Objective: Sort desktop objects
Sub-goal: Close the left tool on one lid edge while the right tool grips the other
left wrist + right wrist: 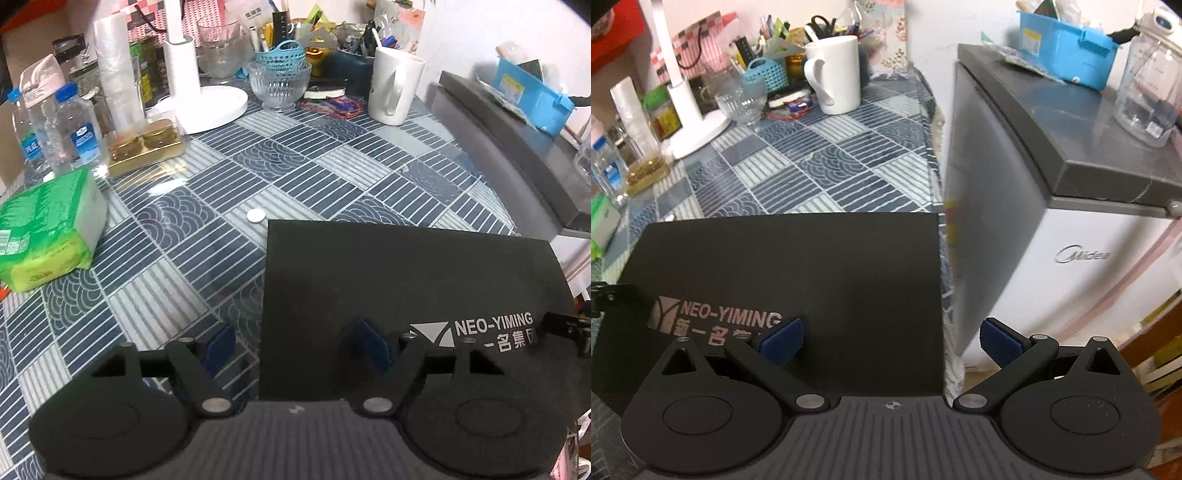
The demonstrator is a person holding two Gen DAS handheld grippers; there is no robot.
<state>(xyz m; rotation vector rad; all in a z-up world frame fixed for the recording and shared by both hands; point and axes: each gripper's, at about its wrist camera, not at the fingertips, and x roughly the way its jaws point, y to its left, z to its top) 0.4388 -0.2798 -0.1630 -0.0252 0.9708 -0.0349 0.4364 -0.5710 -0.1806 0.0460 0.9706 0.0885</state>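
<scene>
A flat black pad point(406, 280) with a silver NEO-YIMING logo lies on the patterned tablecloth point(192, 229), near the table's right edge. My left gripper point(293, 345) is open over the pad's left edge: one blue fingertip is above the cloth, the other above the pad. My right gripper point(892, 341) is open wide across the right edge of the pad point(812, 273). Its left fingertip hangs over the pad and its right one past the table edge. Neither gripper's pads press on anything.
A green tissue pack point(48, 236), water bottles point(74, 133) and a gold box point(147, 147) stand at the left. A small white disc point(256, 215) lies just beyond the pad. A white mug point(397, 88), glass bowl point(279, 85) and lamp base point(207, 107) crowd the back. A grey fridge point(1052, 206) carrying a blue box point(1067, 51) stands to the right.
</scene>
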